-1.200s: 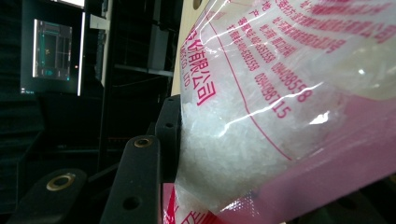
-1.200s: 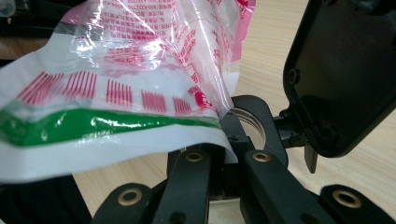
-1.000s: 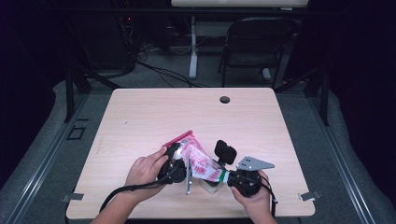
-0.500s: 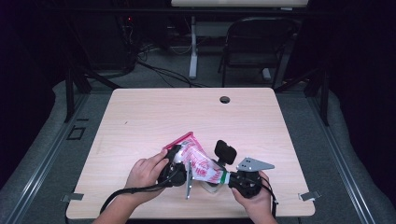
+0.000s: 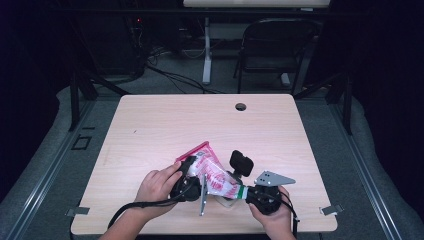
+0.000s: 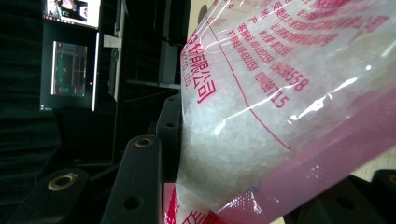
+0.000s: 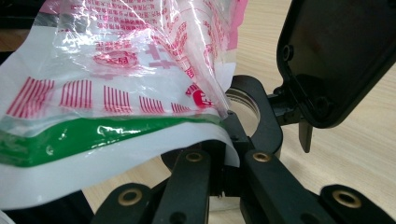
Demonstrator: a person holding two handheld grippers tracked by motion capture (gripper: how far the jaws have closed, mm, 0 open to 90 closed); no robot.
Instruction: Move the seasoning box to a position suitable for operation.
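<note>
Slanting across the desk (image 5: pixel 150 125), your bag (image 5: pixel 212 172) runs from pink far-left end to green near-right end; left gripper (image 5: pixel 187 175) clamps its body, right gripper (image 5: pixel 245 192) pinches its edge.

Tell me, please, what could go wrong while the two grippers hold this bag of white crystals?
The right gripper pinches only the thin edge of the bag; it could slip out or tear. The left gripper squeezes the full part, so crystals could spill onto the table.
</note>
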